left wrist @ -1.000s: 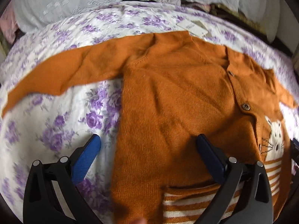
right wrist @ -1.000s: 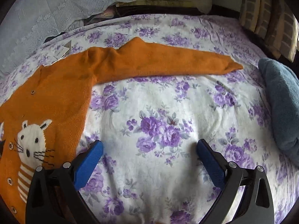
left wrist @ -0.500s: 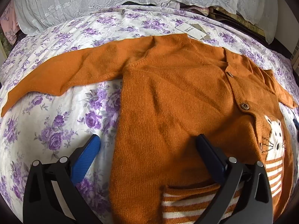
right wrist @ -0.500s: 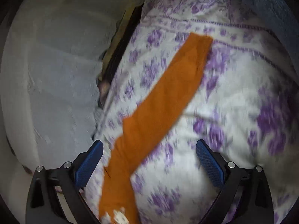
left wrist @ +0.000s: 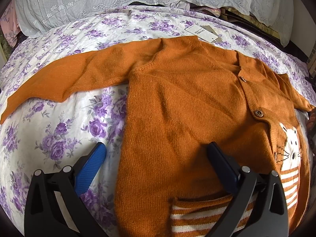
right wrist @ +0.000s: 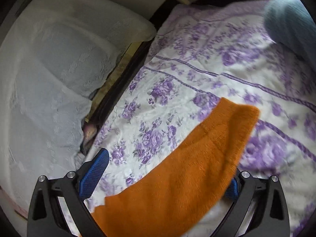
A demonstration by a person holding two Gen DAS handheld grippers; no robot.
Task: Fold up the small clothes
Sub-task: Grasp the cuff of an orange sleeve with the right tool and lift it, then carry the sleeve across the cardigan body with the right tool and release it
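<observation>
orange cardigan flat | white hang tag at collar, print unreadable

L wrist cam over cardigan body, R cam near sleeve

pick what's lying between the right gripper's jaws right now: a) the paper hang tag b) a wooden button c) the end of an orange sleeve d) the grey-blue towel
c: in the right wrist view the end of the orange sleeve lies across the gap of the right gripper, whose jaws stand wide apart and have not closed on it; the floral bedsheet lies under it.
</observation>
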